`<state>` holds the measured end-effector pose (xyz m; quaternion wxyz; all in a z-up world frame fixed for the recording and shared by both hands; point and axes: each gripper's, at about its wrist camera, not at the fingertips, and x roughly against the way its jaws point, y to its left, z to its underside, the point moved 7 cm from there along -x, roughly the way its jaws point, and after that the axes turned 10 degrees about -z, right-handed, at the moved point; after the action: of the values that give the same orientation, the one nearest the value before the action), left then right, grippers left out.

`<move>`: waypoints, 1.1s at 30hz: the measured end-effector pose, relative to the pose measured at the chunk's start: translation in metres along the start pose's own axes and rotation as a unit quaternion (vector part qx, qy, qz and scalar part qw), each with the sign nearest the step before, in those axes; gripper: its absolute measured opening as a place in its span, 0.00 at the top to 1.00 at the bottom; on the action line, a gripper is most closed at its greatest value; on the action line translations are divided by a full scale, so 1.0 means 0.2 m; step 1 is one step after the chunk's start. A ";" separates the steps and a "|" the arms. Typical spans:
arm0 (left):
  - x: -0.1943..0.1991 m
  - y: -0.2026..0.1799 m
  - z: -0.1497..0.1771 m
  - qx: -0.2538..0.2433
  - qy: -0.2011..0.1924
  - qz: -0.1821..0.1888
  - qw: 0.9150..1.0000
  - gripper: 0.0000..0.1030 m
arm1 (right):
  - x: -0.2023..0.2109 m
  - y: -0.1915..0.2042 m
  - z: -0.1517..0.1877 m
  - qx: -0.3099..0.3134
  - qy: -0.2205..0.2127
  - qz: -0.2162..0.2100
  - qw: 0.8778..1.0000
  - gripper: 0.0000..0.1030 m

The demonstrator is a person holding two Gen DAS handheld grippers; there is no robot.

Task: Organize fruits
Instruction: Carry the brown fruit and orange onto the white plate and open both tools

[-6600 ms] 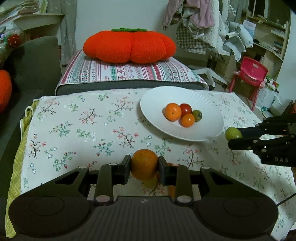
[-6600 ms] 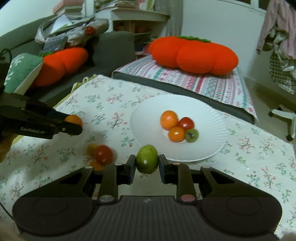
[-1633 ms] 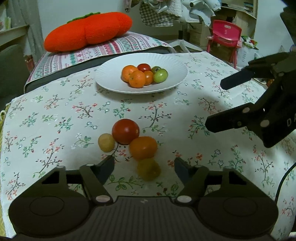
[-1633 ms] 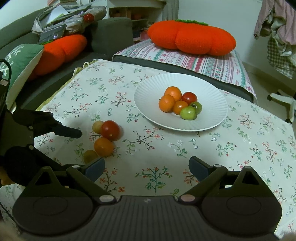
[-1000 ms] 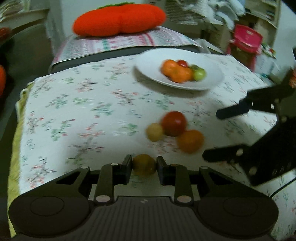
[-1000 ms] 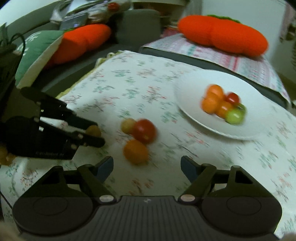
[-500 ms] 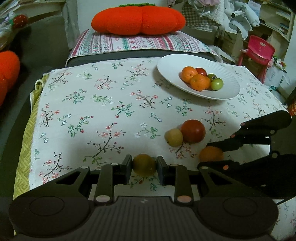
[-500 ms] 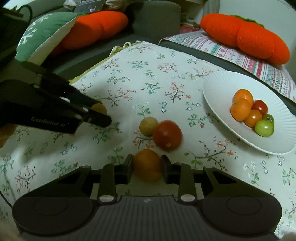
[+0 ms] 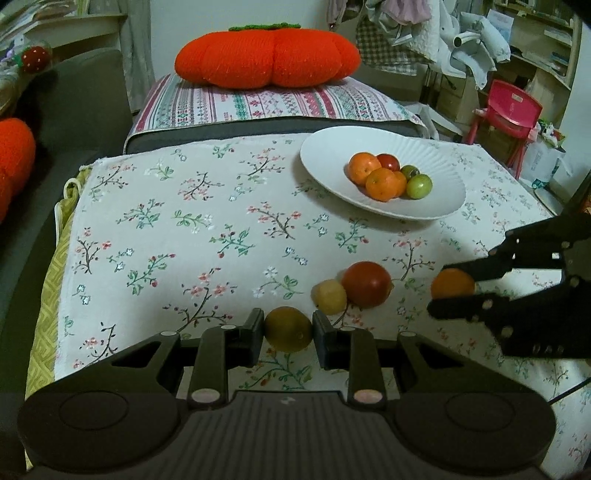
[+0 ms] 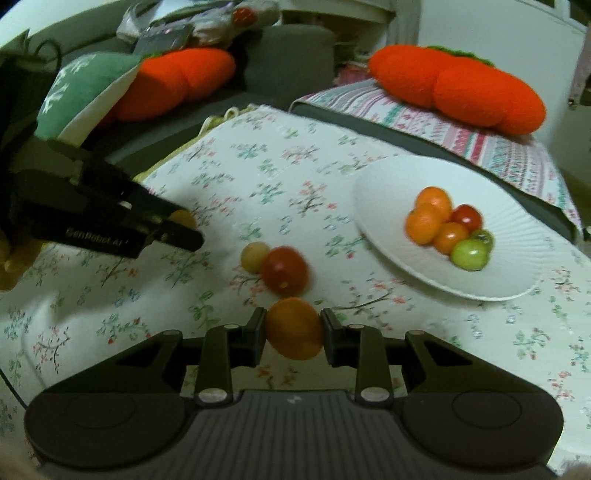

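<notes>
Fruits: each hand-held gripper grips one, left (image 9: 288, 334) a yellowish fruit (image 9: 288, 329), right (image 10: 293, 338) an orange (image 10: 294, 329); the plate (image 10: 517, 206) lies ahead-right of both, right closer.

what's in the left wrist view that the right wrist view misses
Only the left wrist view shows the red plastic chair and the shelves behind it. Only the right wrist view shows the green cushion on the sofa. Both show the white plate of fruit, the red tomato and pale fruit on the cloth, the left gripper clamping a brownish fruit, and the right gripper clamping an orange.
</notes>
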<state>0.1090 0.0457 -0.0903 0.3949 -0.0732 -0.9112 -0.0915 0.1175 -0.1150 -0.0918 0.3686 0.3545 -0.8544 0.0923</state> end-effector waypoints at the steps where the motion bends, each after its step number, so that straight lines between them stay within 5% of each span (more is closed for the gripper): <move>1: 0.00 0.00 -0.01 0.000 -0.002 0.001 1.000 0.97 | 0.01 -0.01 -0.01 -0.003 -0.005 0.002 1.000 0.73; 33: -0.04 -0.27 -0.36 0.015 -0.061 0.042 0.997 0.97 | 0.27 -0.40 -0.12 -0.076 -0.081 0.067 0.992 0.73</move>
<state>0.1549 -0.0228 -0.0544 0.3430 -0.1110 -0.9311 -0.0561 0.1586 -0.1922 -0.0452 0.3169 0.2737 -0.9079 0.0225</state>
